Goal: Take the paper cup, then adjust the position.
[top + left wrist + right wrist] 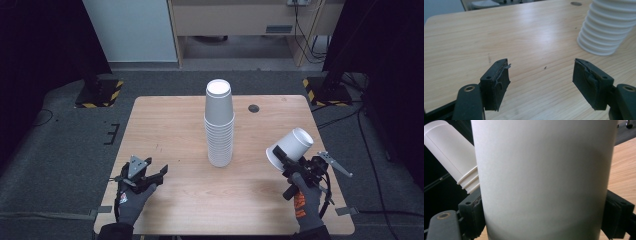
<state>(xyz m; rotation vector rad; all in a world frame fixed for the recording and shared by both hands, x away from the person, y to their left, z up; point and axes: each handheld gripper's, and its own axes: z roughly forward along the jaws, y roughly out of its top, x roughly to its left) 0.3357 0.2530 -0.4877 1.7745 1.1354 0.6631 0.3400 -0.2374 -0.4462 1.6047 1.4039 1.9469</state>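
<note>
Wooden table under us: at its near left our left gripper hangs just over the wood with its jaws apart and nothing between them, the tall stack of white cups stands upright at the middle, and near the right edge our right gripper is clamped on a single white cup, held tilted above the table. We judge we are mid-carry with that cup; next we need to turn it to match the stack and slide it squarely over the top.
</note>
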